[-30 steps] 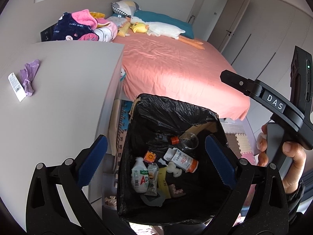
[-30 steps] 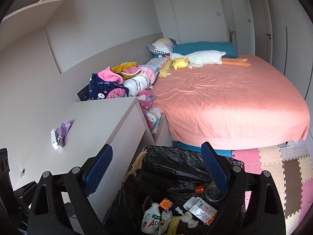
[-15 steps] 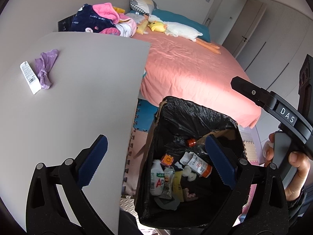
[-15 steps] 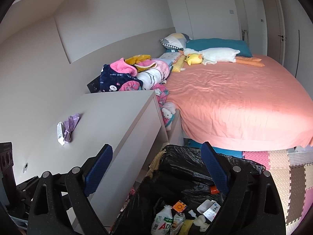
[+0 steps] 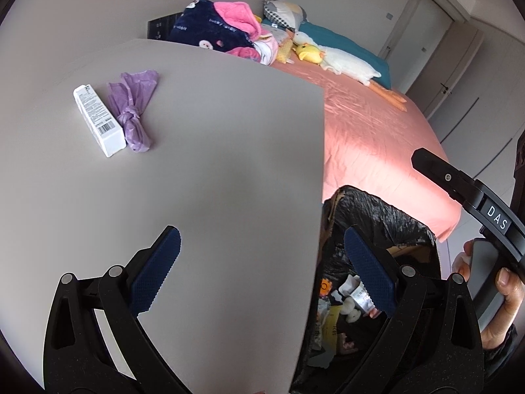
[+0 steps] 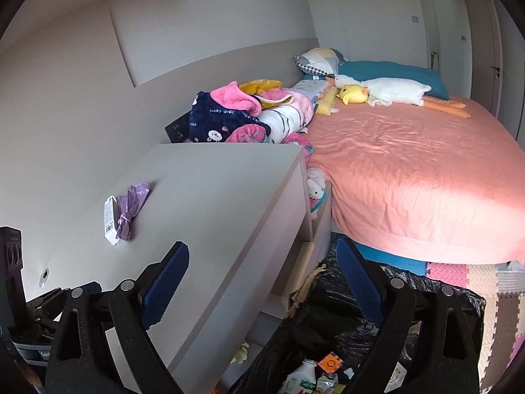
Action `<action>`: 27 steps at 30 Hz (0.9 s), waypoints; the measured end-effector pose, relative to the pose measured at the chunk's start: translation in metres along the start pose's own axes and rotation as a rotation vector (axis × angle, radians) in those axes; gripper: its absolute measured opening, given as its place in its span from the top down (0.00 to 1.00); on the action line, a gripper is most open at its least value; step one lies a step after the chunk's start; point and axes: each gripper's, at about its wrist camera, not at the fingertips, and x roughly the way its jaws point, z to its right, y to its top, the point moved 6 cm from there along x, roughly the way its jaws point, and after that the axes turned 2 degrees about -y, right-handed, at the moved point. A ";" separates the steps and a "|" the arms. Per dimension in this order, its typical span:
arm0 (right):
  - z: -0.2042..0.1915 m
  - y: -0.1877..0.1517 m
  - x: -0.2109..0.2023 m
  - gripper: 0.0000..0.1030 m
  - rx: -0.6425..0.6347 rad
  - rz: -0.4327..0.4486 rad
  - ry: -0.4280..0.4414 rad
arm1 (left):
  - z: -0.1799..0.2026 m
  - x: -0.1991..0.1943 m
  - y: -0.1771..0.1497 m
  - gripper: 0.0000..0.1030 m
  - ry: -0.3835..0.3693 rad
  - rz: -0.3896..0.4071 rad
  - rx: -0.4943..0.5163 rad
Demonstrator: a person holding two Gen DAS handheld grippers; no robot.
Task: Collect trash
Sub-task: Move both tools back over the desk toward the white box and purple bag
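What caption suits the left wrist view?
Open left gripper above grey tabletop, white box and knotted purple bag ahead.

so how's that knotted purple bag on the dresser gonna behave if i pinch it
The purple bag looks like thin crinkled film, so it is probably floppy and very light. The knot at its middle is the densest part and likely the surest pinch. It touches the white box, which may get nudged.

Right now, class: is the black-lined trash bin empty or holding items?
Holding items: the black-lined trash bin shows a white bottle and wrappers inside.
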 end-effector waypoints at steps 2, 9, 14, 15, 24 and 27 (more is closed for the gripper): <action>-0.007 0.002 0.009 0.11 -0.007 -0.009 0.005 | -0.011 0.001 0.004 0.06 0.011 0.002 -0.010; -0.031 0.005 0.040 0.11 -0.027 -0.043 0.017 | -0.047 0.005 0.020 0.06 0.045 0.011 -0.043; -0.053 0.007 0.061 0.11 -0.055 -0.065 0.032 | -0.073 0.007 0.029 0.06 0.071 0.017 -0.073; -0.058 0.008 0.065 0.11 -0.060 -0.070 0.037 | -0.079 0.007 0.031 0.06 0.080 0.021 -0.080; -0.092 0.013 0.098 0.11 -0.096 -0.108 0.072 | -0.129 0.012 0.056 0.06 0.124 0.042 -0.163; -0.101 0.012 0.107 0.11 -0.105 -0.118 0.080 | -0.141 0.014 0.064 0.06 0.133 0.047 -0.181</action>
